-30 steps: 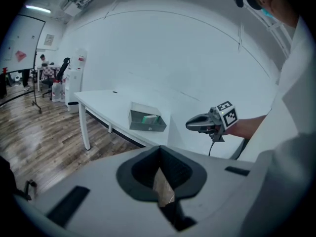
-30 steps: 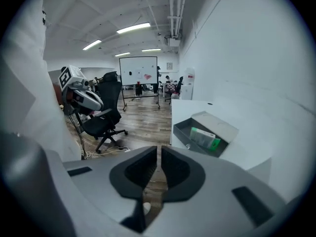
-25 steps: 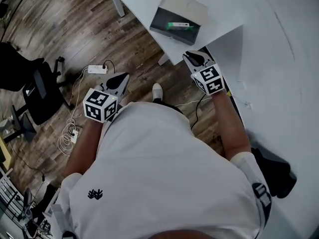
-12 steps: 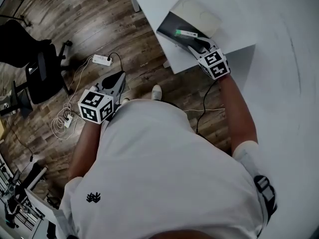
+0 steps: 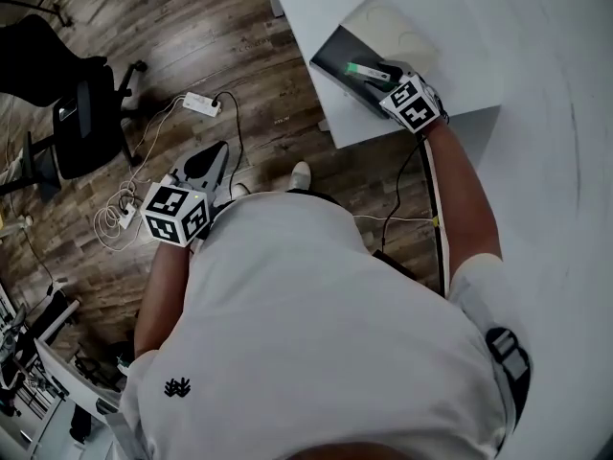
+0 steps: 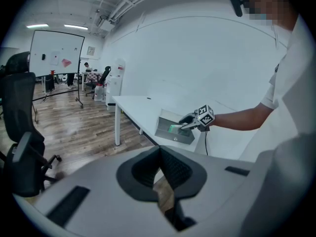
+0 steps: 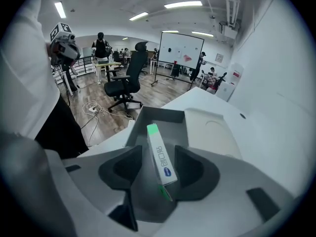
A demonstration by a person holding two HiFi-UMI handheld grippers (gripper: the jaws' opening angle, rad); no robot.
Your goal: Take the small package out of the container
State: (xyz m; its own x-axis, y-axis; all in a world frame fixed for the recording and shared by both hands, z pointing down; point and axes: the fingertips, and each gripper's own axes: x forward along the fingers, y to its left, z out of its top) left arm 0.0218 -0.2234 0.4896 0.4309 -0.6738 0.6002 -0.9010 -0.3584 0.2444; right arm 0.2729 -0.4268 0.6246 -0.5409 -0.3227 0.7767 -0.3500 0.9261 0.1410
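Observation:
A dark grey open container (image 5: 334, 57) sits at the corner of the white table (image 5: 498, 36). A small white package with green ends (image 5: 364, 69) lies in it. My right gripper (image 5: 381, 78) reaches into the container. In the right gripper view its jaws are opening, and the package (image 7: 162, 158) stands on edge between the pads (image 7: 127, 168) with a gap on each side. The container's wall (image 7: 163, 116) rises just beyond. My left gripper (image 5: 206, 163) hangs over the wooden floor to the left, away from the table, with its jaws (image 6: 159, 169) together and nothing in them.
The container's pale lid (image 5: 397, 22) lies open behind it on the table. A black office chair (image 5: 81, 113), a white power strip (image 5: 199, 103) and coiled cables (image 5: 120, 220) are on the floor at left. A cable (image 5: 393, 217) hangs below the table edge.
My right gripper has moved from the table's near edge forward into the container and its jaws have spread around the package. The left gripper has stayed low beside the person.

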